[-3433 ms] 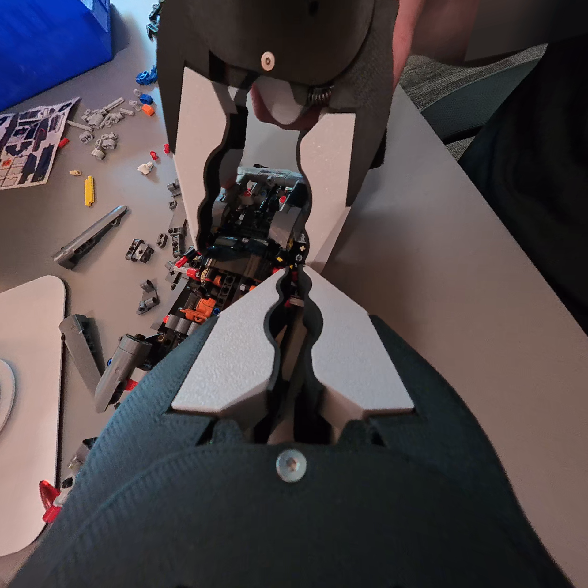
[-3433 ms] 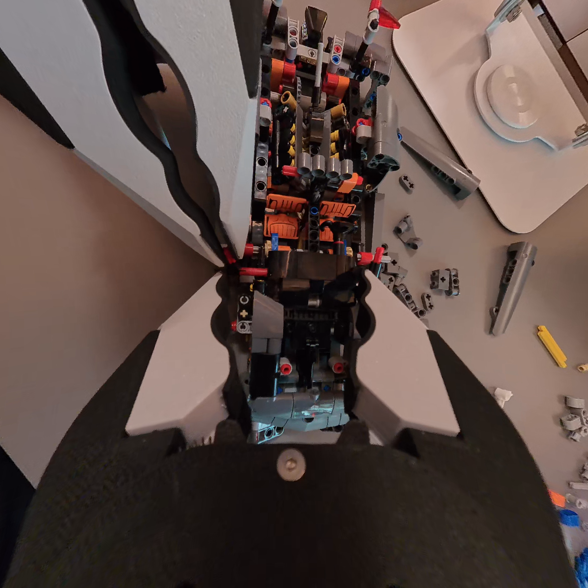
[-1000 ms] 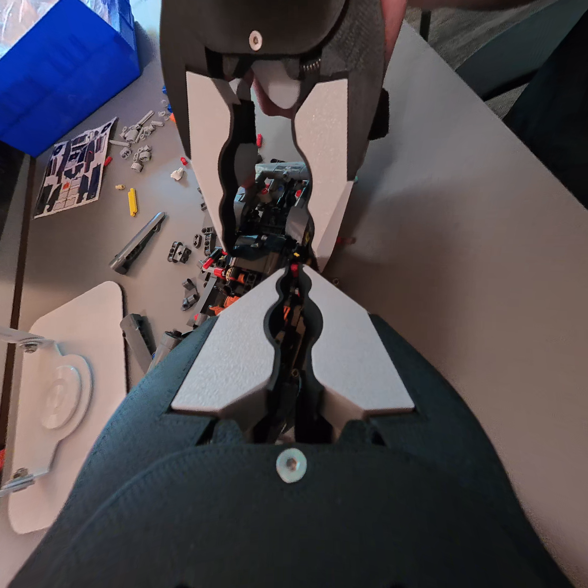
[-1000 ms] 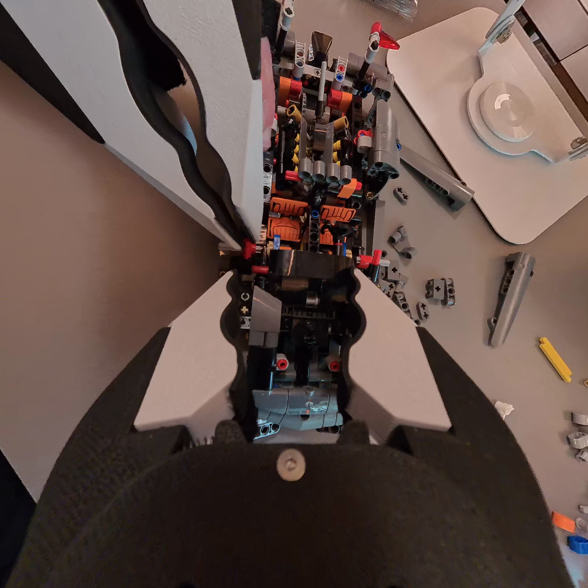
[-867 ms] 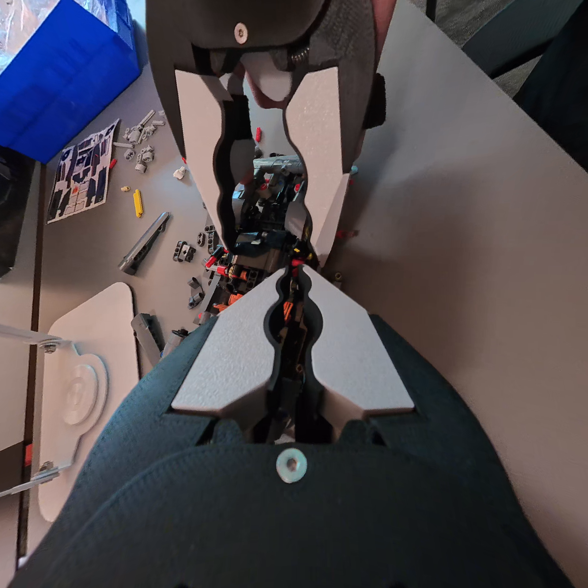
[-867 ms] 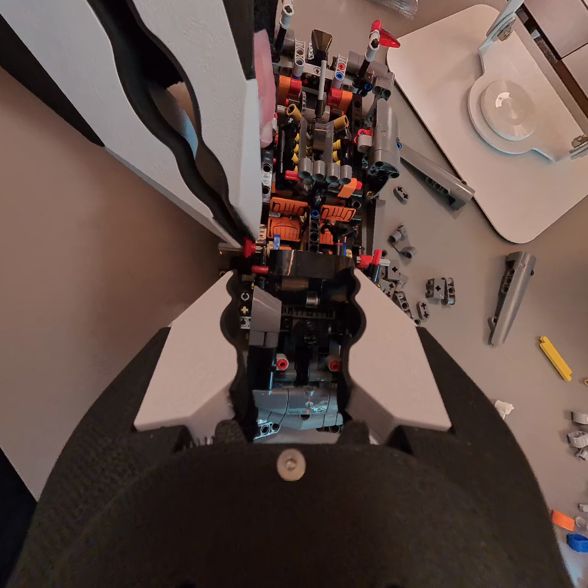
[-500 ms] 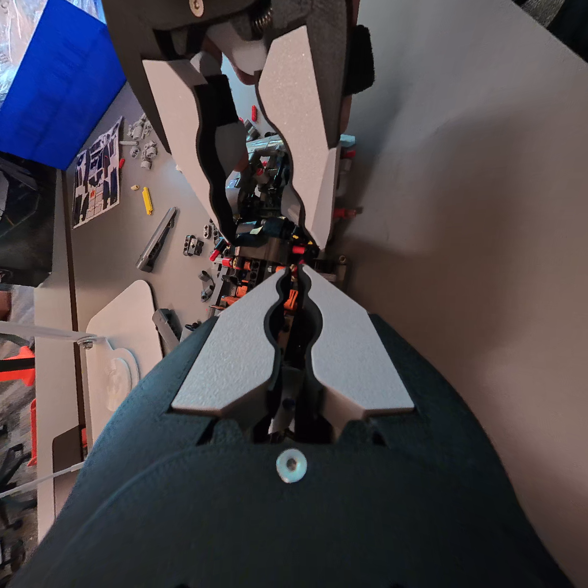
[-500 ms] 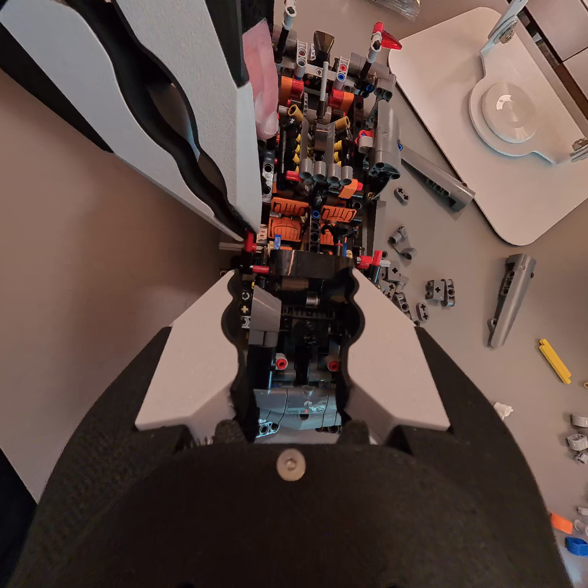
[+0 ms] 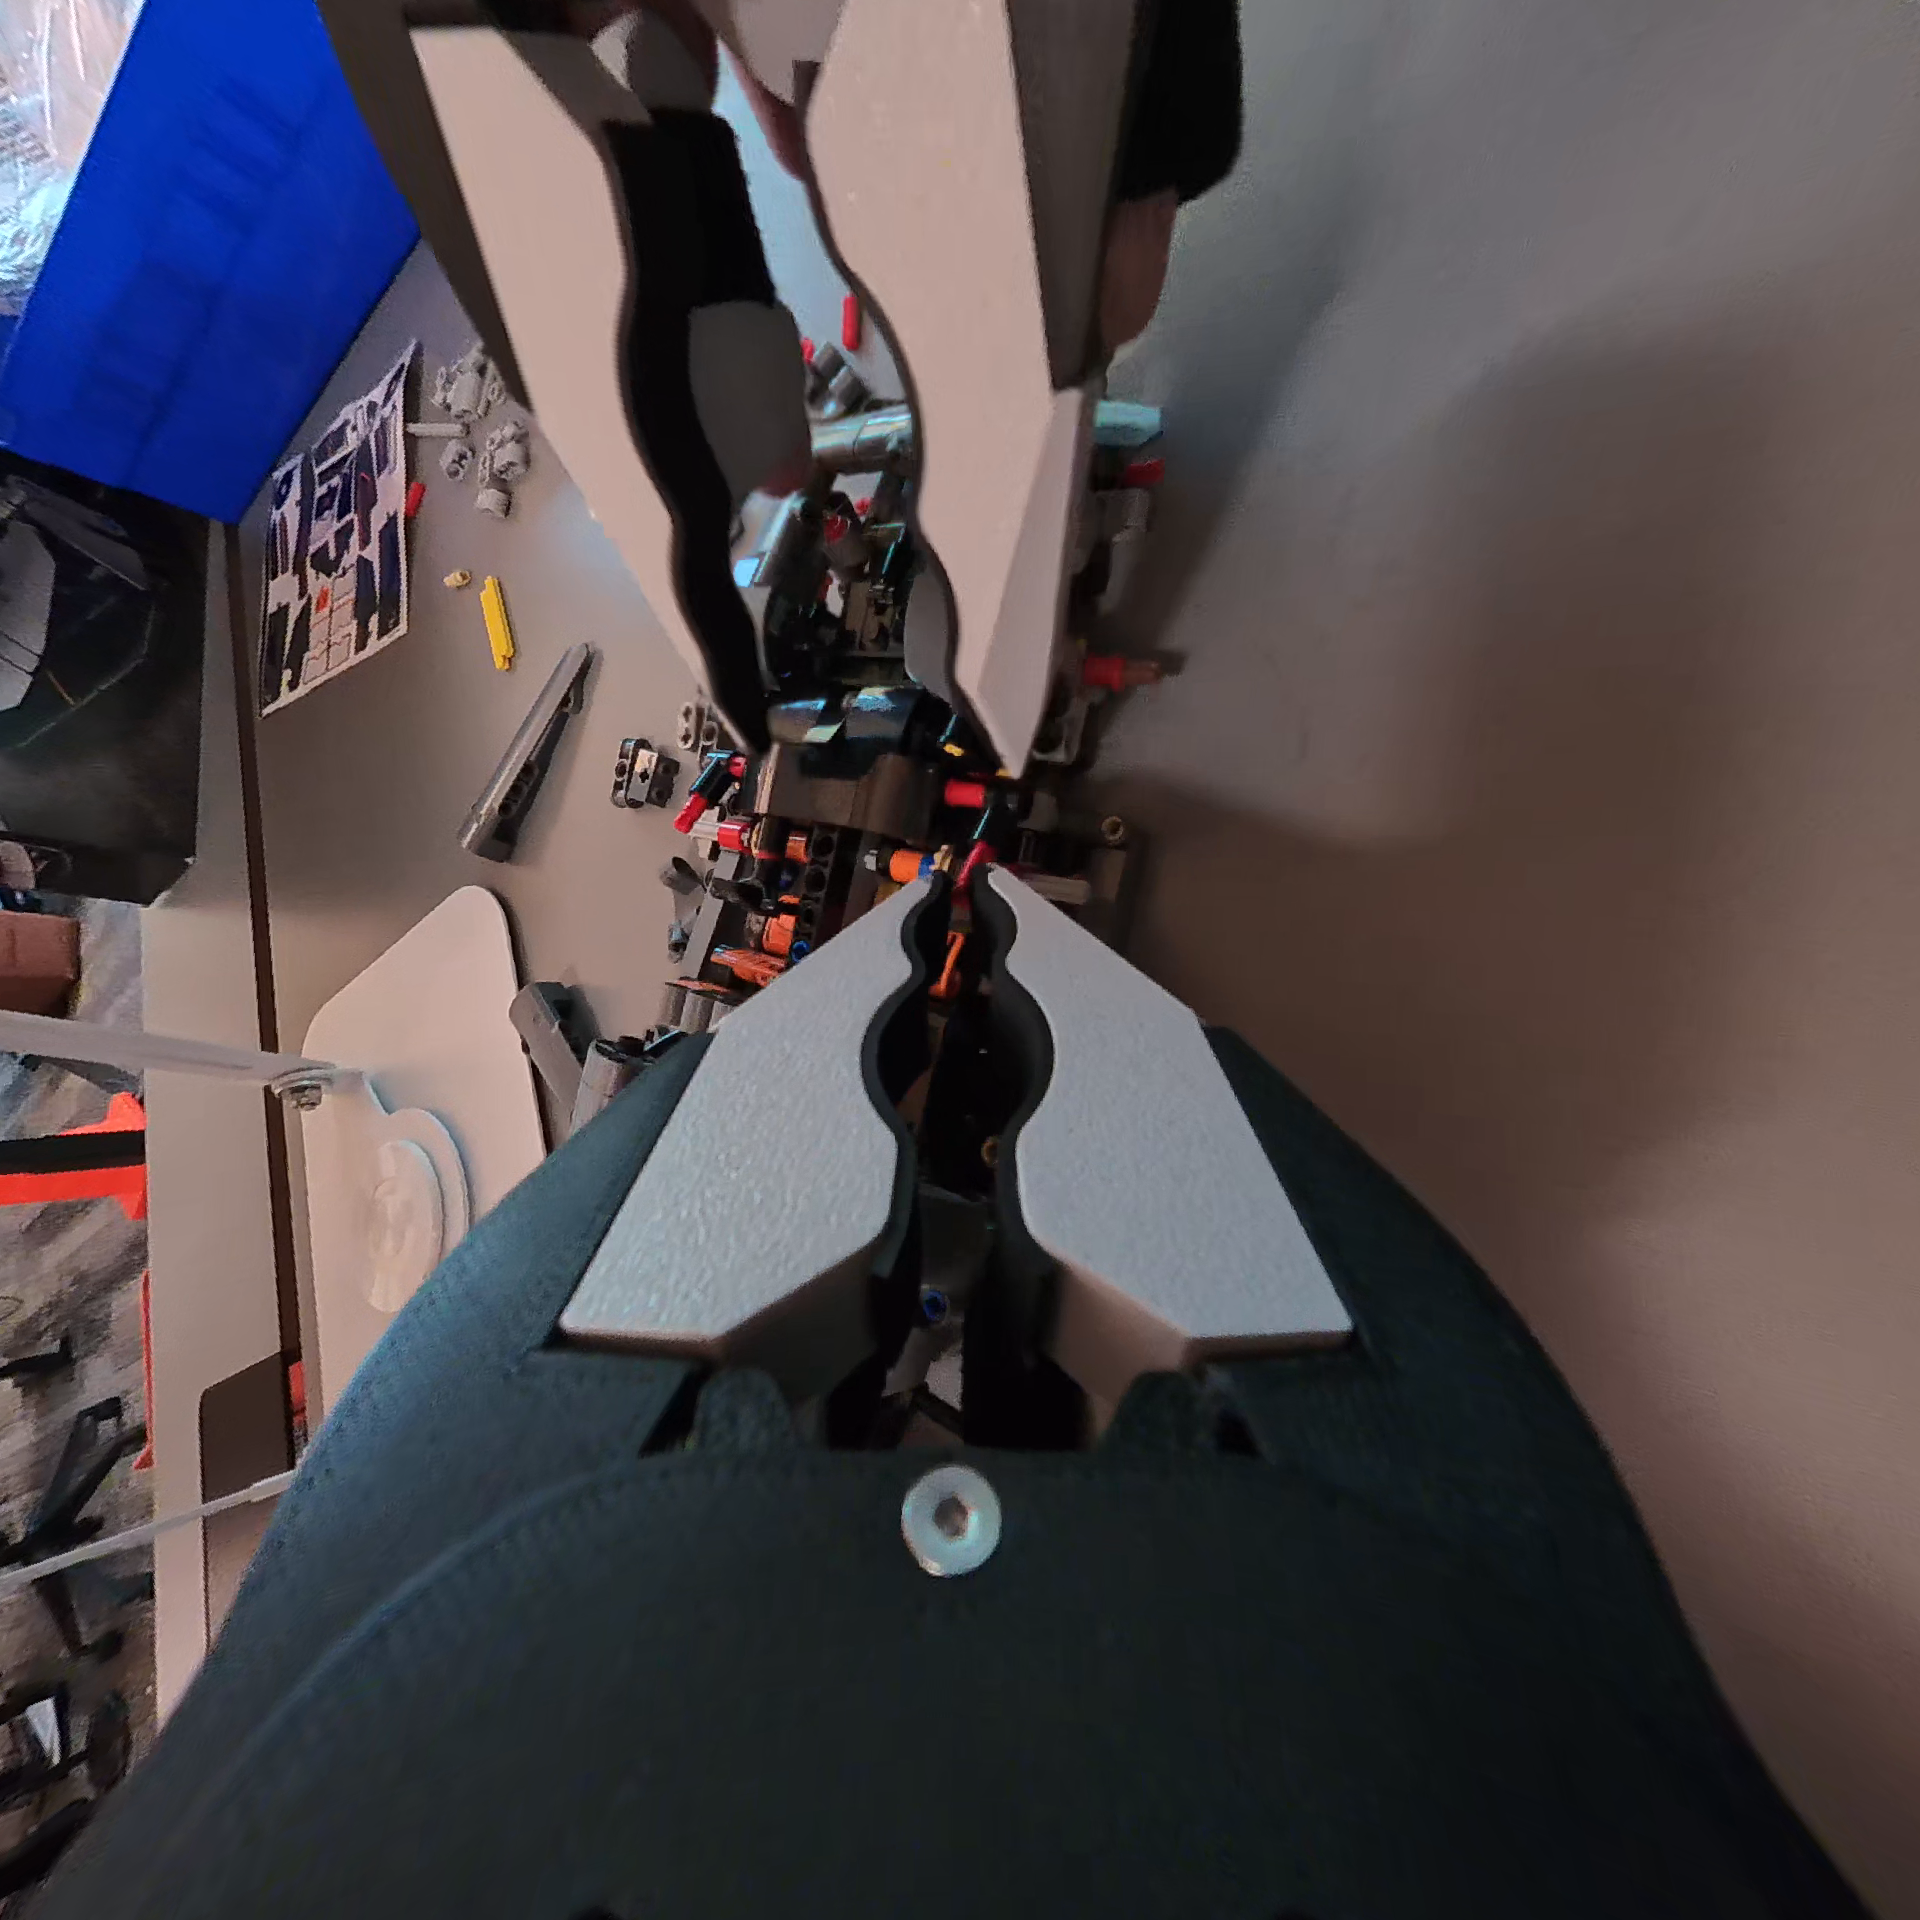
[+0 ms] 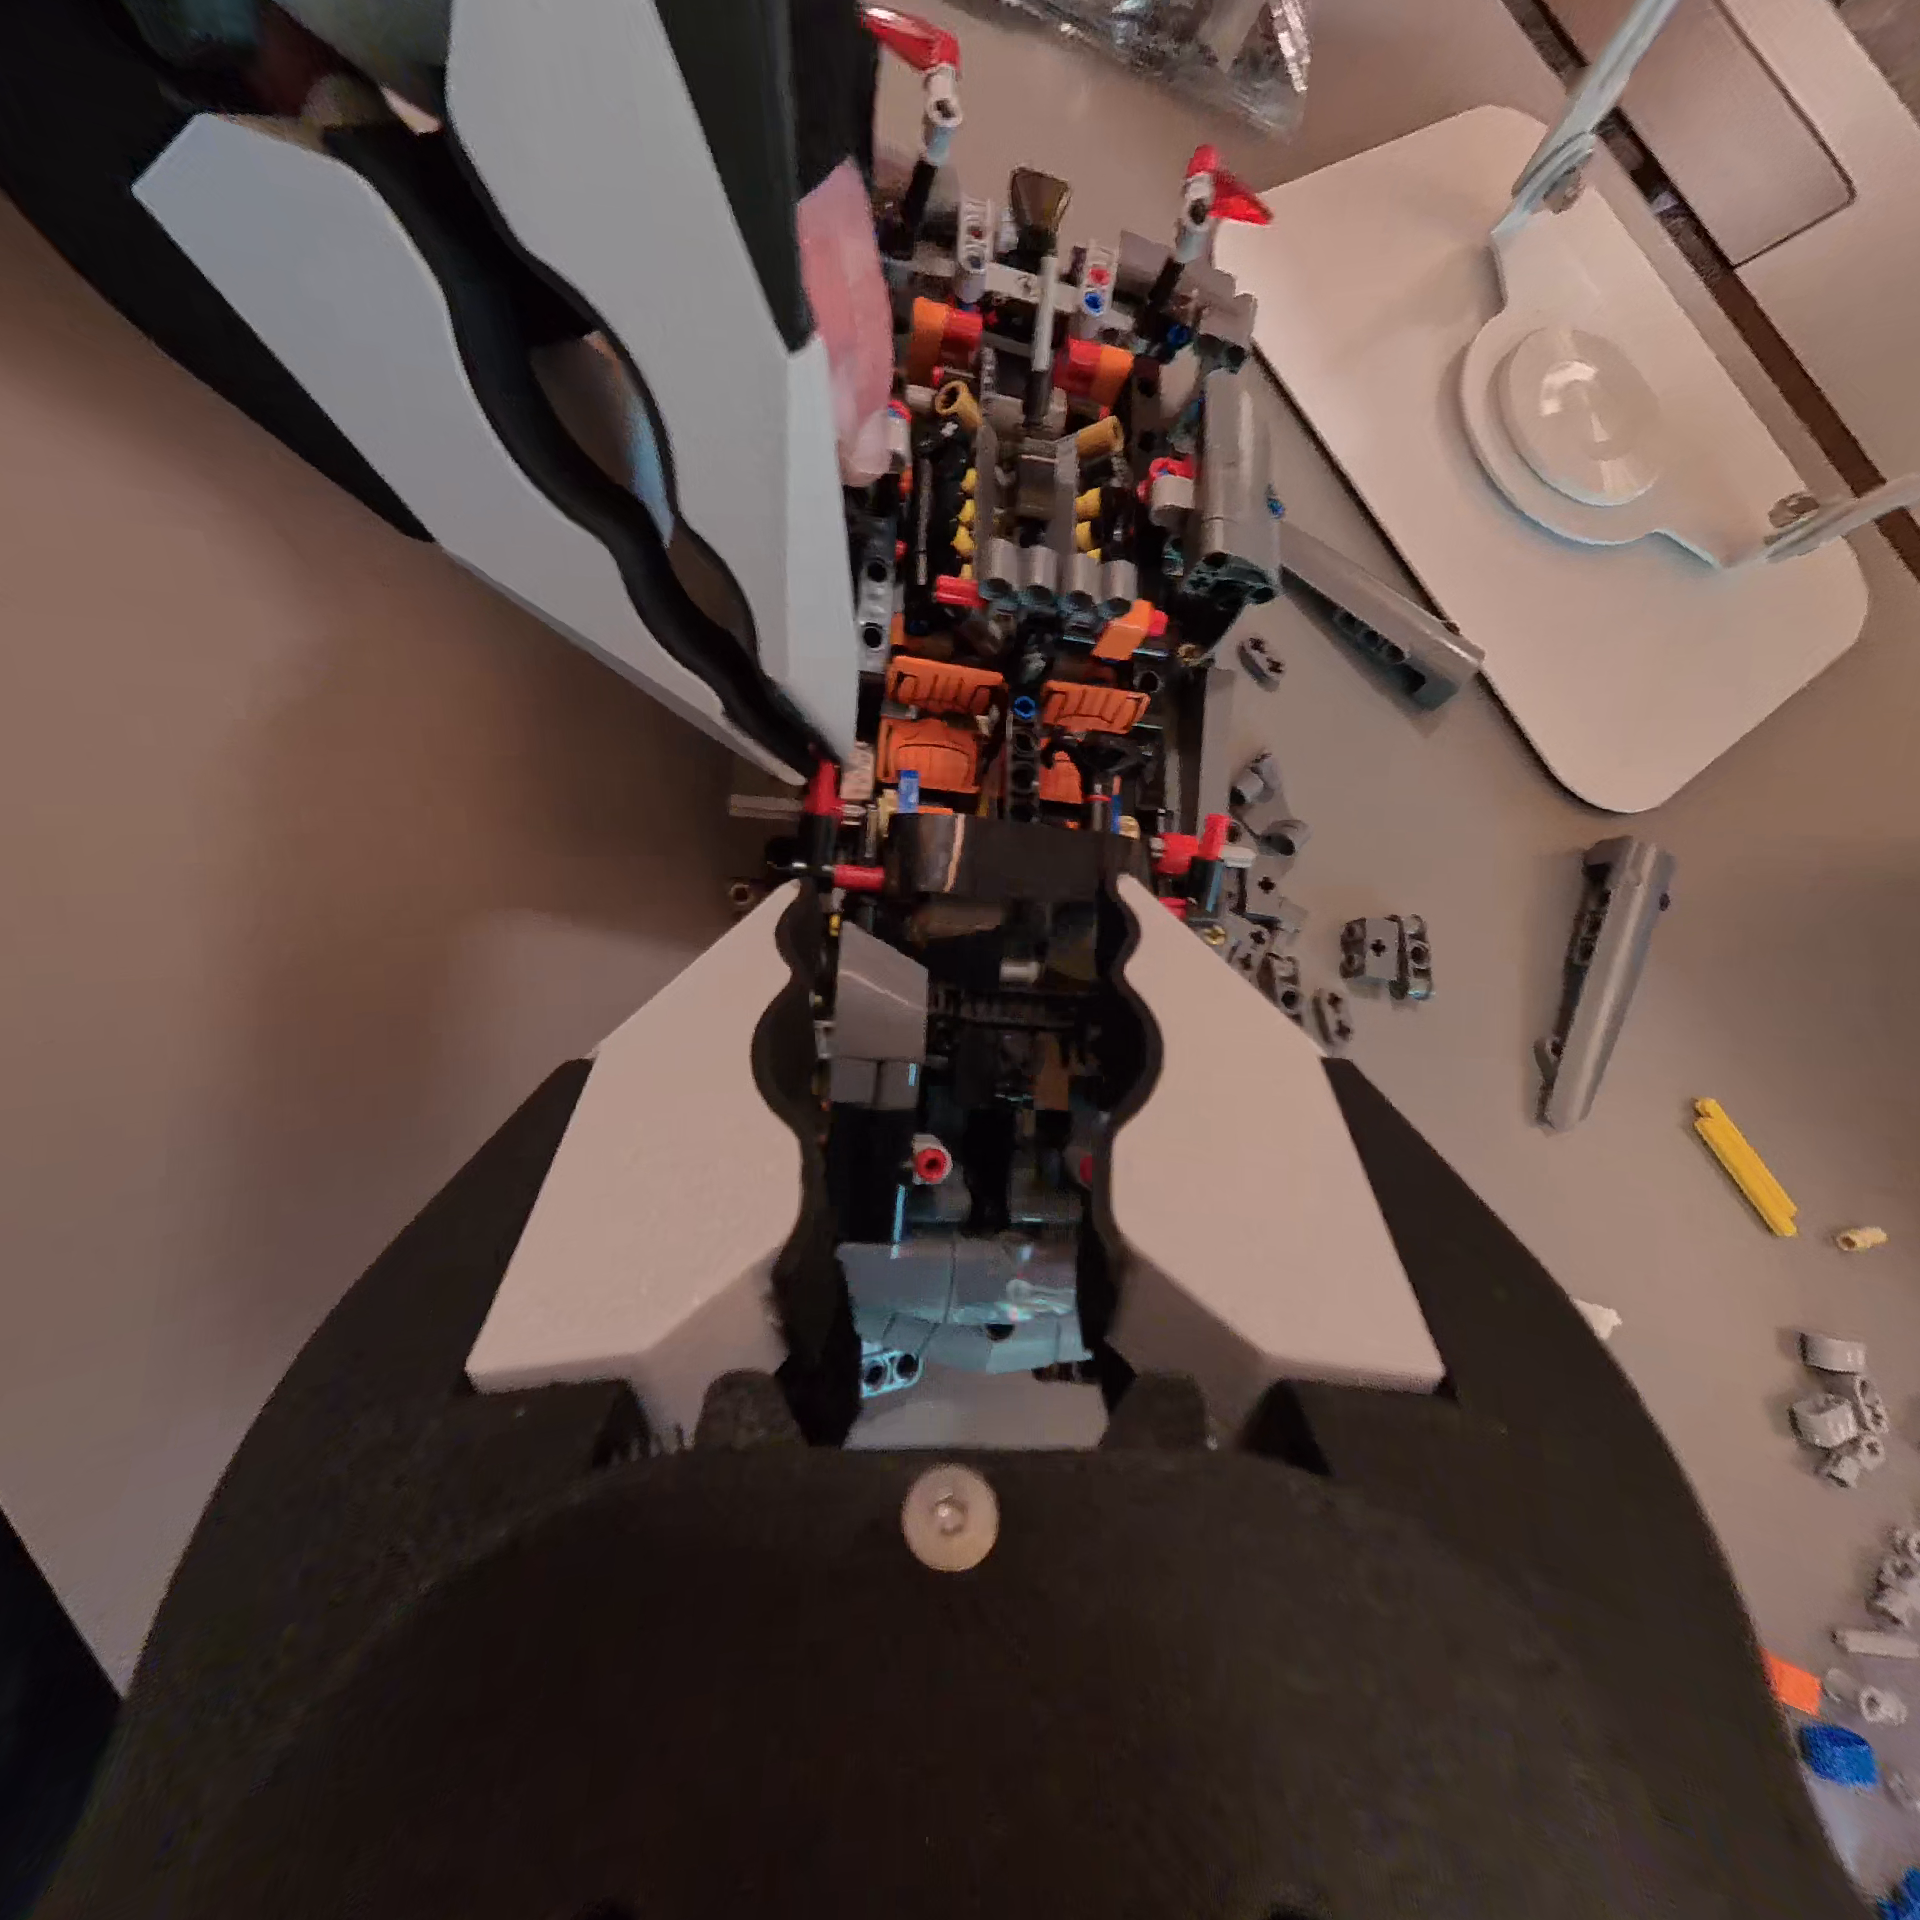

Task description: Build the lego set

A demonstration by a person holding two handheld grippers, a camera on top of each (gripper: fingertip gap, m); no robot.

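- Left wrist view: left tongs (image 9: 961,883) nearly closed, tips pinched on a thin red piece at the near side edge of the brick-built vehicle model (image 9: 831,821). Model sits on the grey worktop (image 9: 1507,727).
- Same view: right tongs (image 9: 883,743) come in from the far end of the model, spread around its black front section.
- Left of the model: long grey beam (image 9: 530,753), yellow bar (image 9: 499,623), sticker sheet (image 9: 332,540), blue bin (image 9: 197,260) beyond that. White board (image 9: 416,1039) near-left of the model.
- Right wrist view: right tongs (image 10: 956,894) wide, both pads against the sides of the model (image 10: 1039,644), gripping its dark front end.
- Left tongs (image 10: 821,764) sit at the model's left edge, tips closed on a red pin there.
- Right of the model: loose grey connectors (image 10: 1382,956), grey beam (image 10: 1600,977), yellow bar (image 10: 1745,1164), white board (image 10: 1558,499) with a clear dome.
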